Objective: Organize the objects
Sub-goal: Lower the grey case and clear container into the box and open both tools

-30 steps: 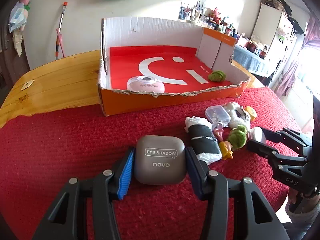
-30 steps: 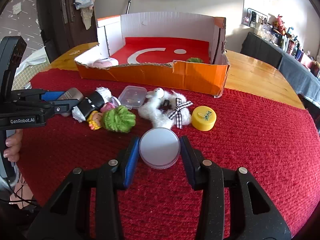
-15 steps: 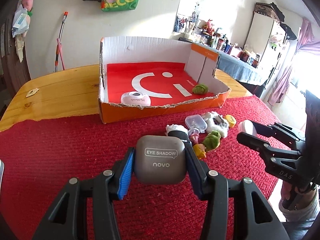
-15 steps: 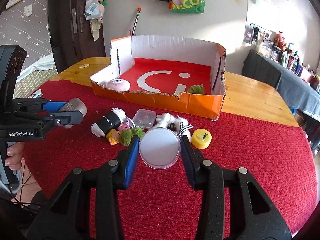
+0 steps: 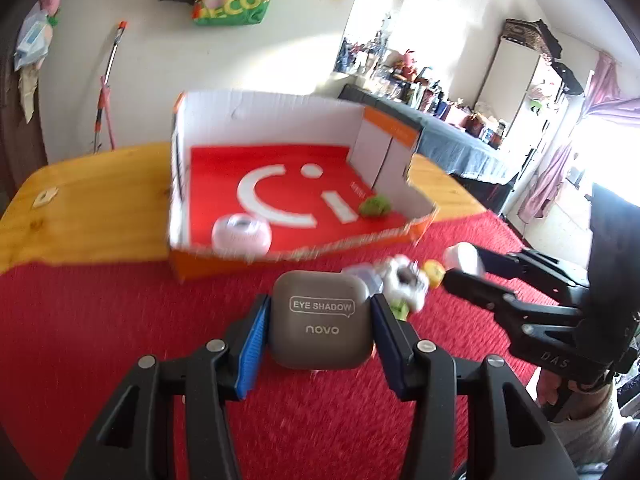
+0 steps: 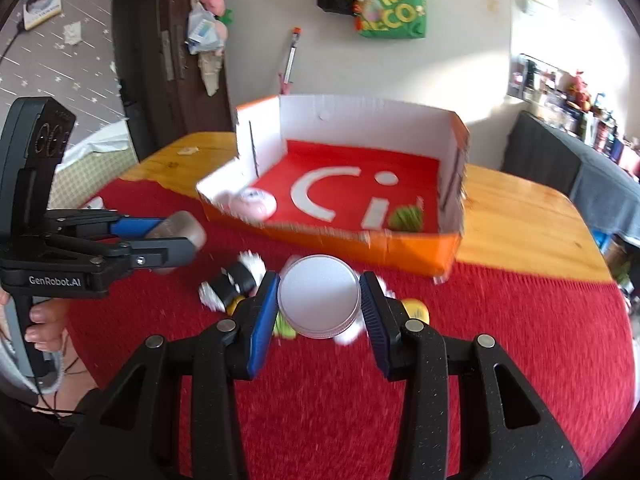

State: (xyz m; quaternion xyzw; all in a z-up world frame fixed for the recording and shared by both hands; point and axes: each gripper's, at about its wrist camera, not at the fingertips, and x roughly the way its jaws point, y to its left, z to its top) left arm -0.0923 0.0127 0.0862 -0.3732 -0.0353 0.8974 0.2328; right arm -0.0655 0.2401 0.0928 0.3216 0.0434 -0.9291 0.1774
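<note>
Red woven cloth [image 6: 520, 360] over a wooden table carried the open orange cardboard box [image 6: 400, 246], both grippers raised before it.

Left gripper [image 5: 320, 320] pinched a grey rounded-square eye-shadow case [image 5: 322, 320] between its blue pads, just in front of the box's torn near wall; right gripper [image 6: 320, 304] clamped a round white-lidded jar [image 6: 319, 297] the same way. Below the jar, on the cloth near the box's front, lay a blurred cluster: a black-and-white roll [image 6: 232, 284], a yellow round tin [image 6: 416, 310] and fluffy toys. Inside the box, on its red floor, sat a pink round compact [image 5: 242, 234] at the near-left corner and a green fuzzy ball [image 5: 374, 206] toward the right wall.
</note>
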